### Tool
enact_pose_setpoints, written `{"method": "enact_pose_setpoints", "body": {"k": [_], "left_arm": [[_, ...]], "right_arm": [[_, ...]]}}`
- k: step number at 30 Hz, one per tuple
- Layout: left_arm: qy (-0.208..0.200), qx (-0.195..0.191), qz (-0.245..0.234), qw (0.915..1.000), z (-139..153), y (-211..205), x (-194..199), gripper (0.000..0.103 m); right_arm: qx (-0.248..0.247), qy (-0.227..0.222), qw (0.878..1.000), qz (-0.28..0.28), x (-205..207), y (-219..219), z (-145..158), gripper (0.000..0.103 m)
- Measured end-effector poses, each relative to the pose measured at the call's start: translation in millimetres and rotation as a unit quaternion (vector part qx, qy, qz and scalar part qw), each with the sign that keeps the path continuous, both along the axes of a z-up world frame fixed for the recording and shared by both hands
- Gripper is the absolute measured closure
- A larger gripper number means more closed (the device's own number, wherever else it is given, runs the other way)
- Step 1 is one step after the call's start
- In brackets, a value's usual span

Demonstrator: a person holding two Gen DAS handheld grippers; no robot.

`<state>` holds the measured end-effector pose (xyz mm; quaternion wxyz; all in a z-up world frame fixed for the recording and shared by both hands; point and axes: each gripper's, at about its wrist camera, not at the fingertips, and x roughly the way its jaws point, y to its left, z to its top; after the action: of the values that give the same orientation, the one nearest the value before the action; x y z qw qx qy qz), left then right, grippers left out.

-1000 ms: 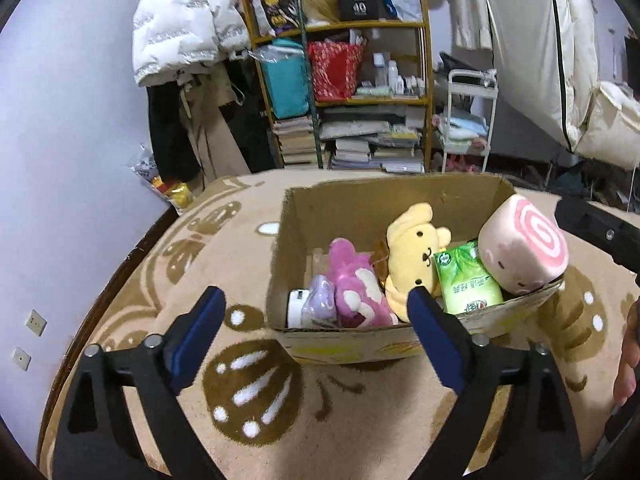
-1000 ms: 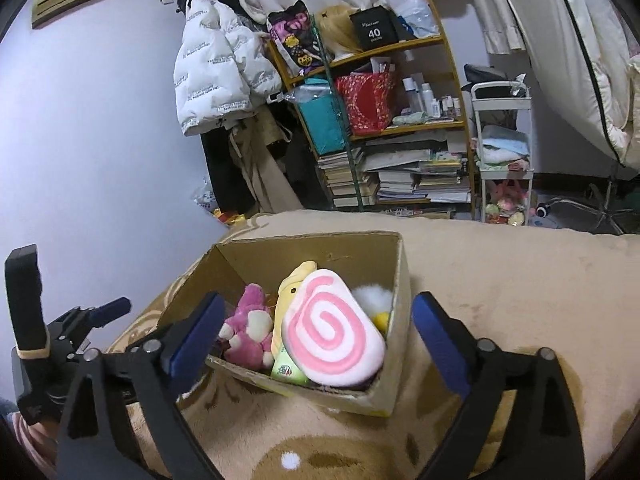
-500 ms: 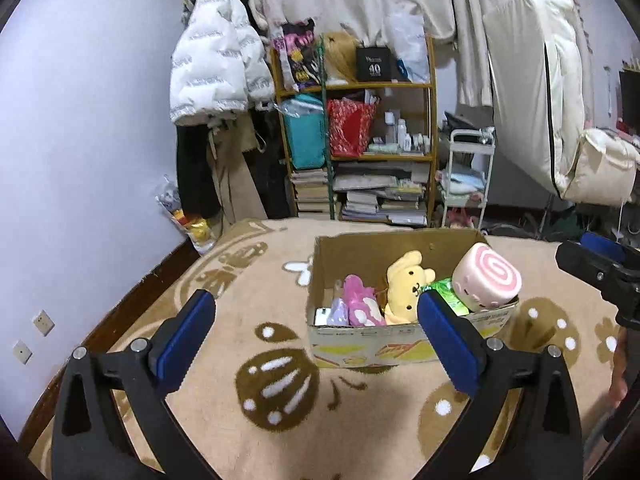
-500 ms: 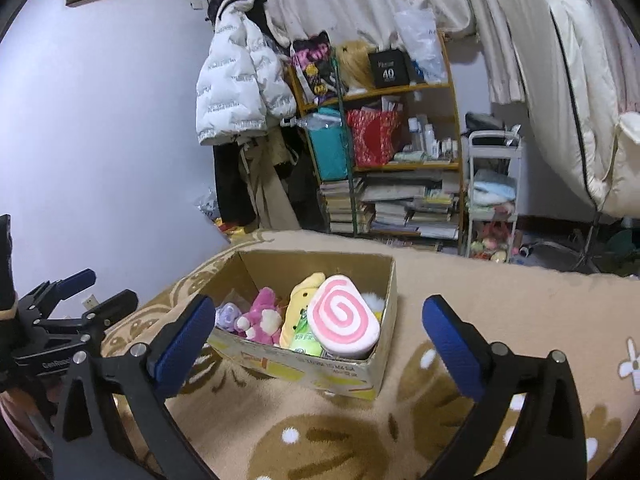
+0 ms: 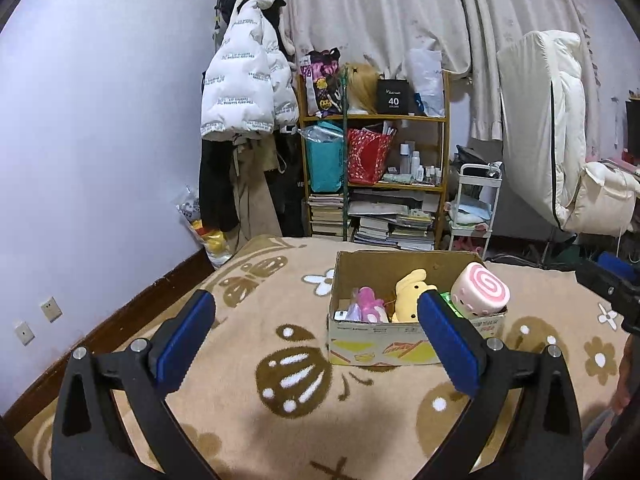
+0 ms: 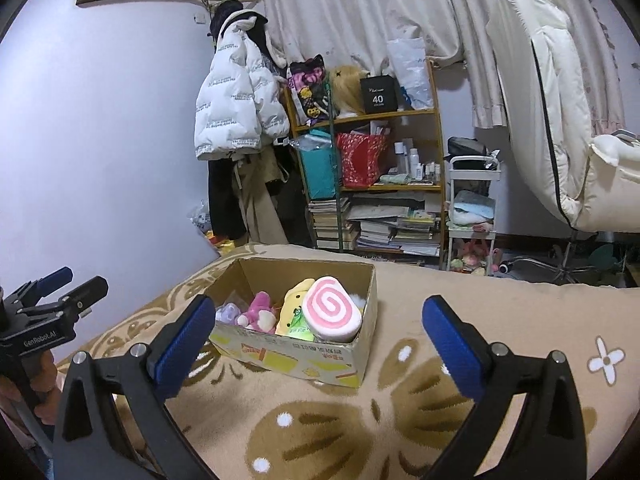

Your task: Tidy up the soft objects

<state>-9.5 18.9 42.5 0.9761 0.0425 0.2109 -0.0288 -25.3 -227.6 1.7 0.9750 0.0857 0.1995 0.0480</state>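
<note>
Open brown cardboard box (image 5: 416, 344) sits on beige patterned blanket (image 5: 280, 380), approx. centre, holding pink-swirl roll plush (image 6: 331, 313), yellow plush (image 5: 412, 295) and pink plush (image 6: 260, 312). Left gripper (image 5: 316, 344) and right gripper (image 6: 316, 344): blue-padded fingers spread wide, nothing held, both short of box.

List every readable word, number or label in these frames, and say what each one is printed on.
"40": black box on the top shelf; smaller print beneath it is unreadable.
"GenRobot.AI": body of the left gripper, seen from the right wrist.
Repeated print on the white puffer jacket: too small.
Red print on the cardboard box: blurred.
</note>
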Motion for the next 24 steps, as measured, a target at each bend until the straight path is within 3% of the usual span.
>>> {"method": "enact_pose_setpoints", "body": {"k": [9,24], "left_arm": [[-0.026,0.031,-0.026,0.9989,-5.6,-16.2,-13.2,0.003],[0.014,0.031,-0.044,0.9985,-21.0,-28.1,1.4,0.003]], "right_arm": [[-0.008,0.009,1.0,-0.005,-6.3,1.9,-4.9,0.0],[0.009,0.025,1.0,-0.009,3.3,-0.3,-20.6,0.0]]}}
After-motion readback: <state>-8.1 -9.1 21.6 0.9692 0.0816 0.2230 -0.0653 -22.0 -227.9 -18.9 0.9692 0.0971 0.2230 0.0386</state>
